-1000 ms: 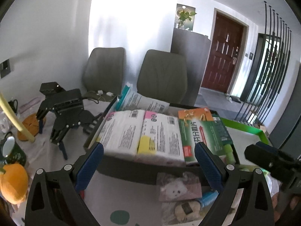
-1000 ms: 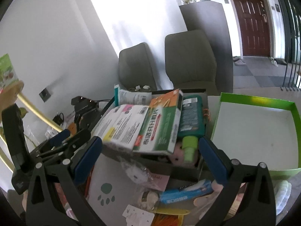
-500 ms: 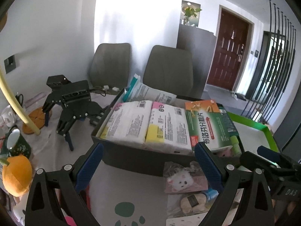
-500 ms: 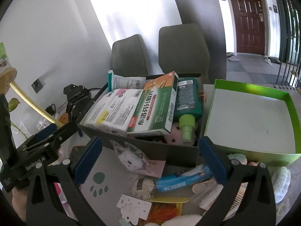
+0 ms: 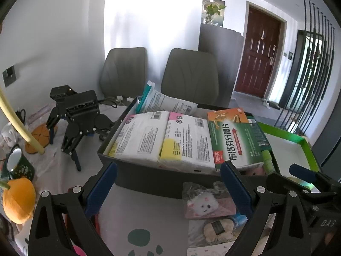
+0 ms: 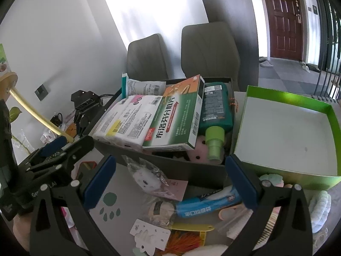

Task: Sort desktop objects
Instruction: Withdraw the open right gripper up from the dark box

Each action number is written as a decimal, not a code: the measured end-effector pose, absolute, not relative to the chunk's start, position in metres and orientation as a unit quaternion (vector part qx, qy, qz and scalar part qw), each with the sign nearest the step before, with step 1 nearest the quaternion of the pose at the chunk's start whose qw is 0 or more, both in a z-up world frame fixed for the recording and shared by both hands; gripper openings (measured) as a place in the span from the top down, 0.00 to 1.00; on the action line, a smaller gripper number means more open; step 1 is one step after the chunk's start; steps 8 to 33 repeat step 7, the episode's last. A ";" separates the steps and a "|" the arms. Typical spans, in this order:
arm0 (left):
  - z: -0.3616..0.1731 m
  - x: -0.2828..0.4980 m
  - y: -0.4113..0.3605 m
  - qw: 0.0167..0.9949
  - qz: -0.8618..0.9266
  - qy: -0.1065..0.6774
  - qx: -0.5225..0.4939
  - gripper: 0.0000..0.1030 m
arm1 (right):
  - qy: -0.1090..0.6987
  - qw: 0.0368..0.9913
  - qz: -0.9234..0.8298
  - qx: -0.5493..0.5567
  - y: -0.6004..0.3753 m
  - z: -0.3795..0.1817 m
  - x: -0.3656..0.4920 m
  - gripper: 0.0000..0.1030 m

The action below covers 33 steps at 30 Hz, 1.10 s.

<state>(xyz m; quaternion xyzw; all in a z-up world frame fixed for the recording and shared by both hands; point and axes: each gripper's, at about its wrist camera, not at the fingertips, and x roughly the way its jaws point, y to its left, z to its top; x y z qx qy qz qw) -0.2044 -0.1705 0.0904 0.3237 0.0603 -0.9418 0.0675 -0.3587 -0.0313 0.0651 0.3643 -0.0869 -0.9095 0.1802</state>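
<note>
A dark grey box (image 5: 153,177) (image 6: 198,173) holds white tissue packs (image 5: 162,138) (image 6: 127,119), a green and orange medicine carton (image 5: 234,140) (image 6: 177,119) and a teal bottle with a green cap (image 6: 215,115). In front of it lie a bagged white plush (image 5: 202,202) (image 6: 147,177), a blue roll (image 6: 204,204), a yellow comb (image 6: 191,228) and a paw-print pad (image 5: 138,224) (image 6: 110,204). My left gripper (image 5: 168,185) is open and holds nothing, just short of the box. My right gripper (image 6: 170,179) is open too, above the loose items.
An empty green tray (image 6: 287,132) (image 5: 287,140) stands right of the box. A black robot toy (image 5: 78,117), an orange plush (image 5: 18,200), a green mug (image 5: 17,164) and a yellow tube (image 5: 19,125) are at the left. Two grey chairs (image 5: 189,76) stand behind the table.
Both grippers have pulled back and risen from the box, so more of the loose items in front show. Both stay open.
</note>
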 end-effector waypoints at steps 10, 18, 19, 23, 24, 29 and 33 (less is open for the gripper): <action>0.092 -0.204 -0.169 0.067 -0.943 0.061 0.319 0.05 | -0.087 0.179 -0.909 0.366 -0.033 0.064 -0.359 0.00; 0.092 -0.204 -0.169 0.067 -0.943 0.061 0.319 0.05 | -0.087 0.179 -0.909 0.366 -0.033 0.064 -0.359 0.00; 0.092 -0.204 -0.169 0.067 -0.943 0.061 0.319 0.05 | -0.087 0.179 -0.909 0.366 -0.033 0.064 -0.359 0.00; 0.092 -0.204 -0.169 0.067 -0.943 0.061 0.319 0.05 | -0.087 0.179 -0.909 0.366 -0.033 0.064 -0.359 0.00; 0.092 -0.204 -0.169 0.067 -0.943 0.061 0.319 0.05 | -0.087 0.179 -0.909 0.366 -0.033 0.064 -0.359 0.00; 0.092 -0.204 -0.169 0.067 -0.943 0.061 0.319 0.05 | -0.087 0.179 -0.909 0.366 -0.033 0.064 -0.359 0.00; 0.092 -0.204 -0.169 0.067 -0.943 0.061 0.319 0.05 | -0.087 0.179 -0.909 0.366 -0.033 0.064 -0.359 0.00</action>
